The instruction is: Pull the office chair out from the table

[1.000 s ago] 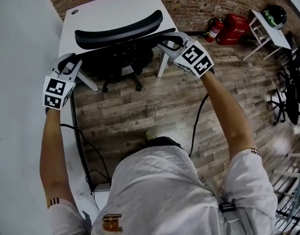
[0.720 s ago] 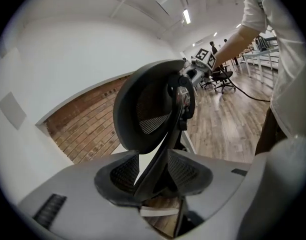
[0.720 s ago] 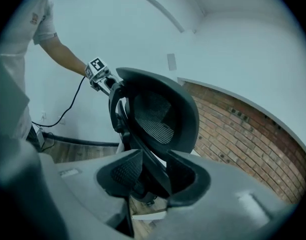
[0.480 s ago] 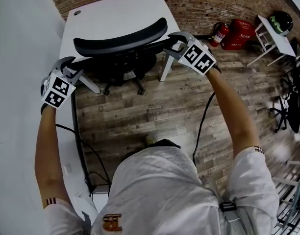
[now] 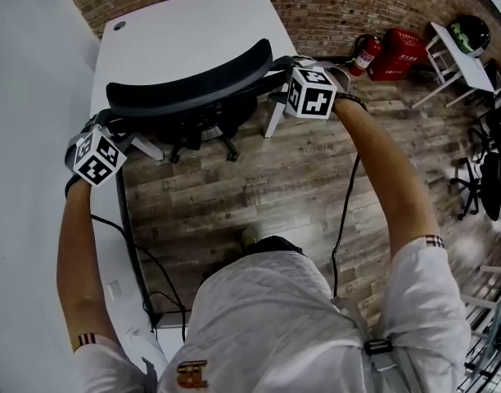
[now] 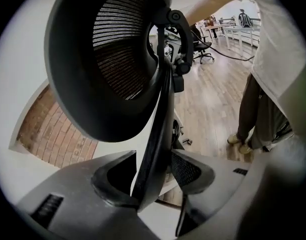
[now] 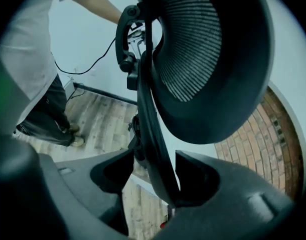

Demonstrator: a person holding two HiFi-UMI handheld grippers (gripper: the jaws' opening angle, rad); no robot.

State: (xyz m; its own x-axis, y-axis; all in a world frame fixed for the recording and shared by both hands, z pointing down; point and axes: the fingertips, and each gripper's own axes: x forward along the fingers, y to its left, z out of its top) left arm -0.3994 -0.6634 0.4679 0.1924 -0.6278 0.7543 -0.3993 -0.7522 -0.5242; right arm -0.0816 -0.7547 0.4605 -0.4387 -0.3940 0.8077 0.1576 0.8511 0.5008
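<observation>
Office chair (image 5: 189,84) is flanked by both grippers, with the rim of its backrest running between their jaws. The left gripper (image 6: 154,170) stands wide, its jaws having just been opening. The thin black edge of the mesh backrest passes between them unclamped. The right gripper (image 7: 154,173) is just as wide and has also just been opening, with the opposite edge loose between its jaws. Seen from the head view, they sit at the two ends of the curved backrest. The chair stands close against the near edge of the white worktop (image 5: 193,23), on the wooden floor (image 5: 259,178). A red fire extinguisher (image 5: 358,49) stands by the brick wall (image 5: 332,2).
</observation>
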